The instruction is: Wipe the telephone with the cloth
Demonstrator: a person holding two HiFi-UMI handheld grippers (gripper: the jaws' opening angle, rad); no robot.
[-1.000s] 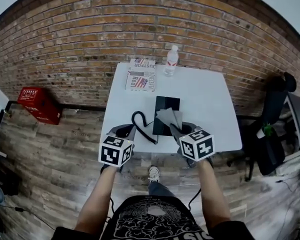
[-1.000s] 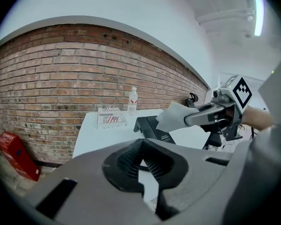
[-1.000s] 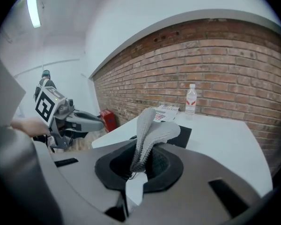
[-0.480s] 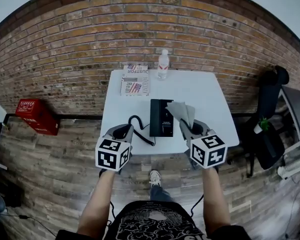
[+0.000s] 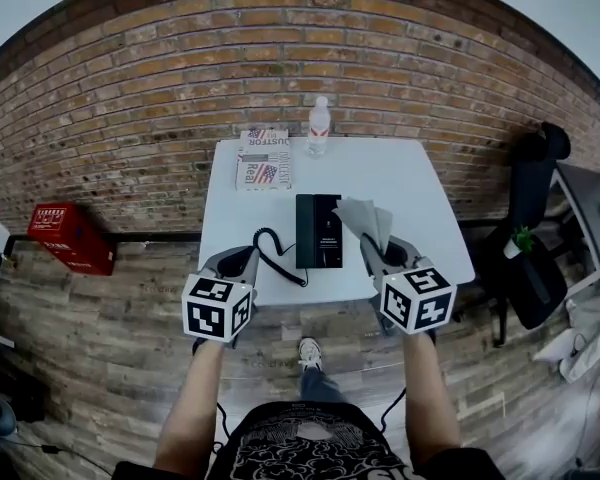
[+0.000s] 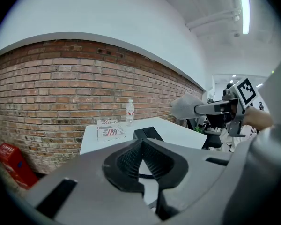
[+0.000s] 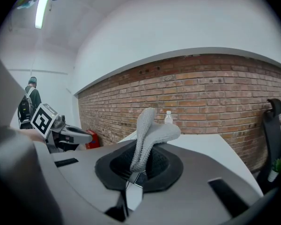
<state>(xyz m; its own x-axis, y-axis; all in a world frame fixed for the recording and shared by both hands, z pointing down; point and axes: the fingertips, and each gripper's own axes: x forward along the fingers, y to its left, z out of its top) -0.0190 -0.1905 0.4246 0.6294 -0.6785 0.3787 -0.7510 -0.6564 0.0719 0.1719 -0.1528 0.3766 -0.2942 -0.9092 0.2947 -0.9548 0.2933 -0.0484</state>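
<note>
A: Left gripper (image 5: 238, 264)?
B: Jaws together, nothing between them. It is at the table's (image 5: 410, 183) front edge, possibly touching the coiled cord (image 5: 275, 253).
A: Telephone (image 5: 318, 230)?
B: On the table, just ahead, between both grippers.
A: Right gripper (image 5: 384, 252)?
B: Clamped on the cloth (image 5: 364, 218), which stands upright beside the telephone's right edge.

The right gripper (image 5: 380, 251) has swung to the right, off the telephone (image 5: 318, 230). A second ago the cloth (image 5: 364, 219) pinched in its fingers hung over the near half of the telephone. Now it hangs at the telephone's right edge, mostly above bare worktop (image 5: 420, 193). The left gripper (image 5: 236, 261) has drawn back slightly toward the near side. The head view has shifted too, so the worktop and the bottle (image 5: 318, 126) sit further left in it.
</note>
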